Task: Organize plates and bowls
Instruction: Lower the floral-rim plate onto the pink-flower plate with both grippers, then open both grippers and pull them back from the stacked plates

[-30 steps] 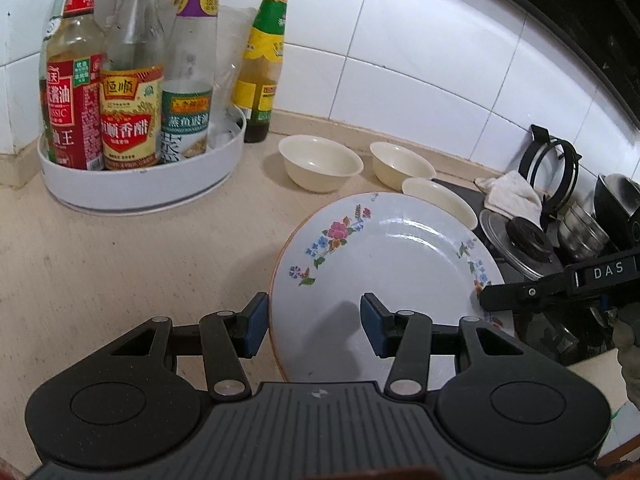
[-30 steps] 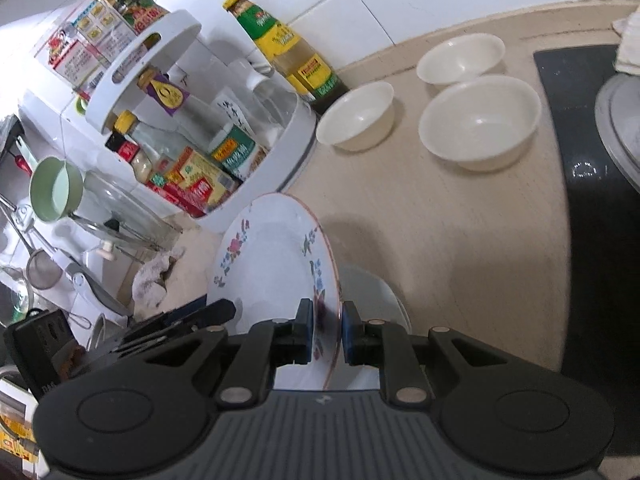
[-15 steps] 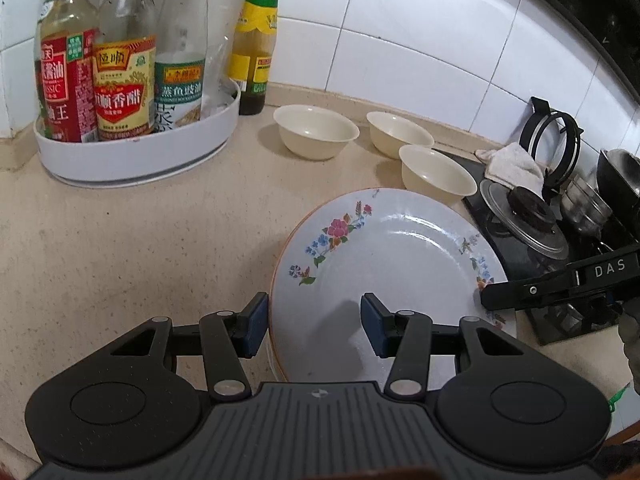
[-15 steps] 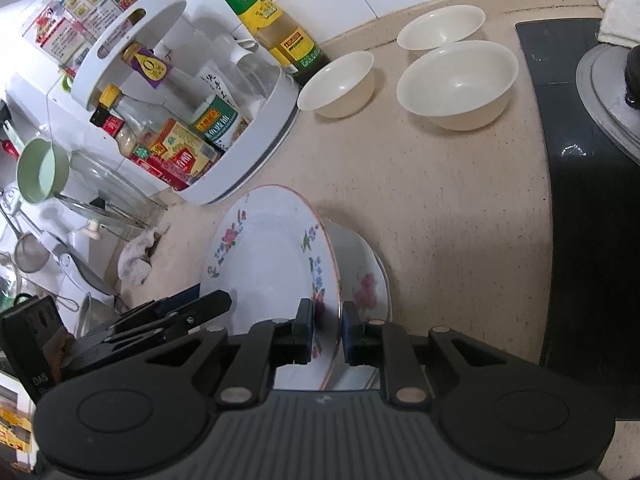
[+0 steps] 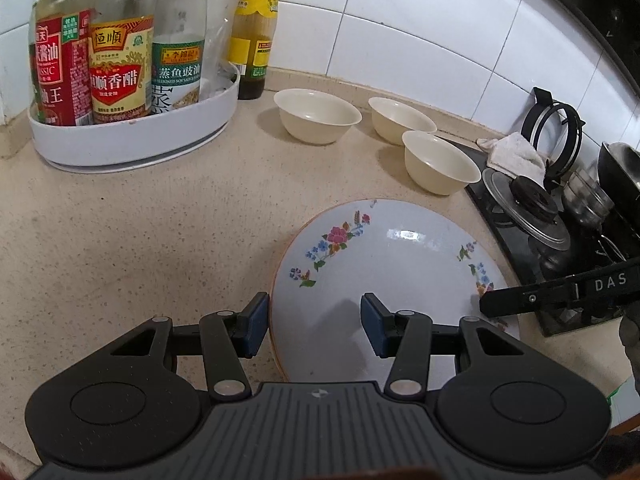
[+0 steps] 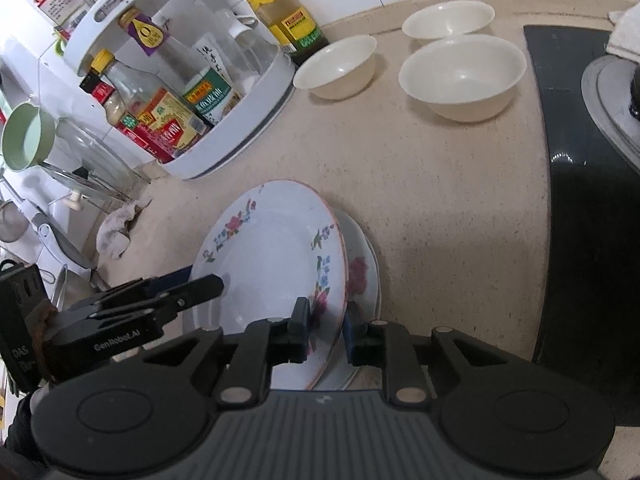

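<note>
A white plate with flower prints [image 5: 384, 264] [image 6: 272, 264] lies tilted on a second flowered plate [image 6: 362, 276] on the beige counter. My right gripper [image 6: 326, 326] straddles its right rim; the jaws are opening, with a slight gap at the pads. In the left wrist view its finger [image 5: 486, 304] reaches the plate's right edge. My left gripper [image 5: 314, 326] stands open around the plate's near left rim, pads apart from it; in the right wrist view the left gripper [image 6: 208, 284] hovers over the plate. Three cream bowls [image 5: 316, 114] [image 5: 400, 118] [image 5: 440, 164] stand separately behind.
A white round rack of sauce bottles [image 5: 132, 144] stands at the back left, with a dark bottle [image 5: 252, 40] beside it. A black hob [image 5: 520, 216] with a burner cap, a cloth [image 5: 512, 152] and pots sits to the right.
The flowered plate has come down from nearly upright to lie flatter on the lower plate. The right jaws have parted a little. The left gripper has kept its opening.
</note>
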`<state>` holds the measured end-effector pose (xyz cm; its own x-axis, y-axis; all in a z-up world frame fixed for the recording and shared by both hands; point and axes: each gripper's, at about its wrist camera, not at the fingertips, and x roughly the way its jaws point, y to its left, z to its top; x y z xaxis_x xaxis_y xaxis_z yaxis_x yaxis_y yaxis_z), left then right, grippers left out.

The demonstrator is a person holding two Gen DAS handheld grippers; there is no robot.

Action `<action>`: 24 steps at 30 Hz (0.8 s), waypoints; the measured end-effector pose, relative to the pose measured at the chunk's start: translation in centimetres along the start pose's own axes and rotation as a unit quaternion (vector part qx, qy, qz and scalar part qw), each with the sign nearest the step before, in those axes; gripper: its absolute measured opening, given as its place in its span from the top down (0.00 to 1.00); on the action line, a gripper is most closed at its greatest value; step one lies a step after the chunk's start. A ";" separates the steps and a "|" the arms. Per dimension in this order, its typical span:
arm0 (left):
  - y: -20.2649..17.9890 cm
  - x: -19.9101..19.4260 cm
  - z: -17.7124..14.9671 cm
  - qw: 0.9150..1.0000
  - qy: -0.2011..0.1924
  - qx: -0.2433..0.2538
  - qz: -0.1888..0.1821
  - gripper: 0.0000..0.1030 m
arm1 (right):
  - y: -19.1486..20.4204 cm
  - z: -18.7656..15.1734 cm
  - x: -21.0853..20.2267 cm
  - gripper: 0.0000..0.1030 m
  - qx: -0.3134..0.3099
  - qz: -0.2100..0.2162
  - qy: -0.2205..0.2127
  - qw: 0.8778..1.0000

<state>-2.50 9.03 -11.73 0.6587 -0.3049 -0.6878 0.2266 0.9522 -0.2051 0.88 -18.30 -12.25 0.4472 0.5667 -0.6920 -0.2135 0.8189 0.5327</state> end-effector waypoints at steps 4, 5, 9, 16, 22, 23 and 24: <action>0.2 0.2 -0.2 1.000 0.006 -0.002 -0.003 0.48 | 0.9 0.0 0.1 0.79 -0.034 -0.011 0.006 0.999; 0.2 0.2 -0.1 1.000 0.006 0.000 -0.003 0.49 | 1.2 0.0 0.1 0.77 -0.044 -0.016 0.007 0.999; 0.5 0.3 0.2 1.000 0.004 0.000 -0.008 0.49 | 1.4 0.0 -0.1 0.76 -0.064 -0.029 0.002 0.998; 0.5 0.3 1.2 1.000 -0.010 0.010 -0.013 0.51 | 1.4 0.2 -0.6 0.76 -0.080 -0.051 -0.013 0.995; 0.2 1.0 2.4 0.999 -0.017 0.021 -0.019 0.51 | 0.7 0.6 -1.1 0.76 -0.060 -0.060 -0.034 0.996; 0.1 1.2 2.6 0.999 -0.016 0.023 -0.020 0.51 | 0.5 0.6 -1.2 0.76 -0.056 -0.060 -0.038 0.996; 0.1 1.3 2.8 0.999 -0.016 0.025 -0.023 0.51 | 0.4 0.6 -1.3 0.76 -0.051 -0.061 -0.042 0.996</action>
<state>0.36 8.62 -10.73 0.6694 -0.3489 -0.6558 0.2911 0.9354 -0.2005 0.73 -18.80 -10.84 0.5450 0.4568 -0.7031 -0.2391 0.8884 0.3919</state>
